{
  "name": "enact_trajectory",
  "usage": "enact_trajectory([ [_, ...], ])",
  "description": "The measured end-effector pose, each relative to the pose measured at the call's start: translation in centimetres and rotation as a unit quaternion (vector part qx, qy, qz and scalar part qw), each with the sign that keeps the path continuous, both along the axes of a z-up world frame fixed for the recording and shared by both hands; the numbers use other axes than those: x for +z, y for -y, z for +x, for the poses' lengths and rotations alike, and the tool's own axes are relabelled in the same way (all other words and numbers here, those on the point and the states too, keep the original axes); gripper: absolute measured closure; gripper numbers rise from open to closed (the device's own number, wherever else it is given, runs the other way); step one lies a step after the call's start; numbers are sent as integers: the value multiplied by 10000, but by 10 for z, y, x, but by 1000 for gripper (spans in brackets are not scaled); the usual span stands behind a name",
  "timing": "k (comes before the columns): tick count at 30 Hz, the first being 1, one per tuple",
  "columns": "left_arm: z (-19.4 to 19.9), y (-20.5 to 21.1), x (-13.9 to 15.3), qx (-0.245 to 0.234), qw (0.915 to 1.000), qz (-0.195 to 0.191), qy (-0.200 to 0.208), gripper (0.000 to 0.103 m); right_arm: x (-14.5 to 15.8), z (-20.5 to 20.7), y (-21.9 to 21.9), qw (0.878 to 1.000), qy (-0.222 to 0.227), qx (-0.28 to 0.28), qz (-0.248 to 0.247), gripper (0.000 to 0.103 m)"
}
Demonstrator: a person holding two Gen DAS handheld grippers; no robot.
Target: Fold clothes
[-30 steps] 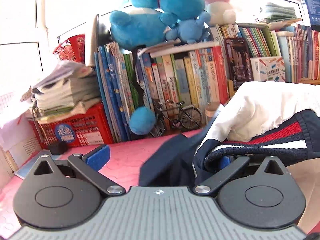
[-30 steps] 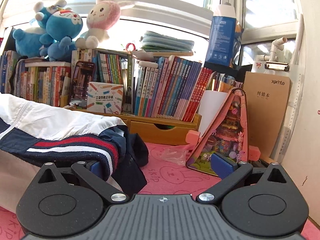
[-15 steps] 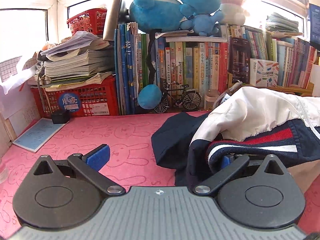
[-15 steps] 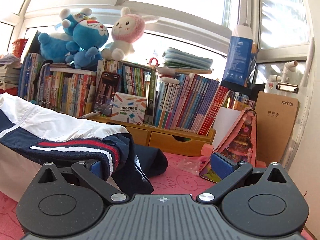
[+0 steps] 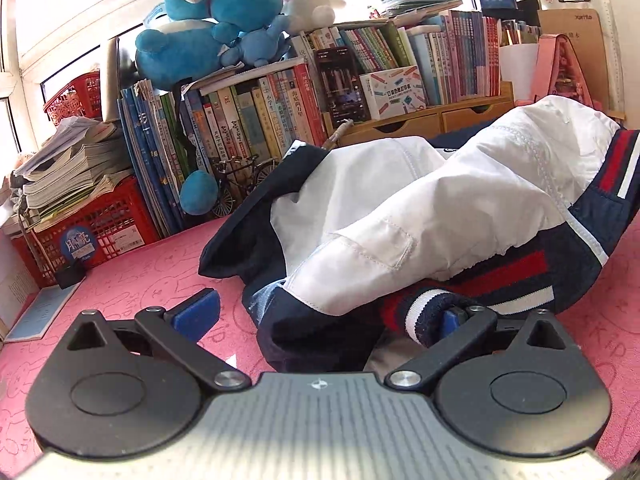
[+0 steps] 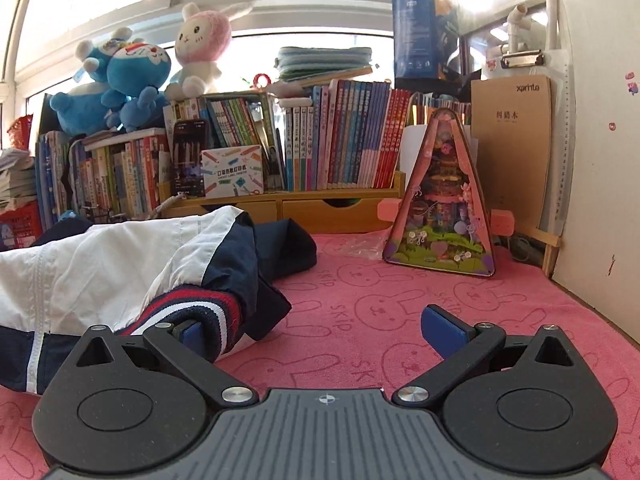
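We see the jacket, white and navy with red-striped ribbing, heaped on the pink counter. Its ribbed hem drapes over the right-hand jaw of the left gripper and the left-hand jaw of the right gripper. Both sets of jaws stand wide apart, clamping nothing. Beyond the jaws stand rows of books.
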State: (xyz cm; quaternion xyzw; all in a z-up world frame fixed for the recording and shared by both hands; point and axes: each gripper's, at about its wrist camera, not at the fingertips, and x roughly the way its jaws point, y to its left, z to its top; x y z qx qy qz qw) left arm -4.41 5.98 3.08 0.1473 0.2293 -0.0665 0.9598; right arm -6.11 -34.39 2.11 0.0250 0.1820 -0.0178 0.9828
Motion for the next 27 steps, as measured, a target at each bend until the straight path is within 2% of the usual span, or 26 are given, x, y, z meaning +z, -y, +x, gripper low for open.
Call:
enact_trajectory([
  [2, 0, 3, -2, 62, 10000, 47, 18, 0, -2, -1, 2, 9999, -25, 22, 122, 0],
  [5, 13, 1, -8, 429, 9983, -345, -210, 0, -6, 3, -1, 9996, -118, 88, 247, 0],
  [7, 22, -6, -10, 512, 9946, -792, -432, 0, -9, 5, -9, 9995, -147, 180, 227, 0],
  [9, 27, -13, -10, 751, 9916, -962, -428, 0, -9, 6, -16, 9998, -98, 171, 104, 0],
  [12, 38, -33, 0, 1189, 9868, -1071, -256, 0, -3, 7, -19, 9999, 65, -55, -94, 0],
  [13, 42, -42, 6, 1270, 9845, -1192, -191, 0, 0, 8, -18, 10000, 89, 12, 13, 0],
  [15, 49, -64, 24, 1319, 9757, -1747, -3, 0, 7, 10, -14, 9995, 138, 146, 228, 0],
  [17, 53, -74, 42, 1444, 9698, -1957, 178, 0, 14, 10, -21, 9990, 233, 299, 238, 0],
  [20, 58, -74, 58, 1745, 9714, -1578, 327, 0, 24, 9, -38, 9975, 372, 569, 184, 0],
  [22, 56, -73, 57, 1755, 9744, -1386, 236, 0, 27, 9, -41, 9967, 385, 646, 308, 0],
  [27, 30, -83, 37, 1236, 9841, -1269, -98, 0, 22, 5, -26, 9964, 233, 611, 539, 0],
])
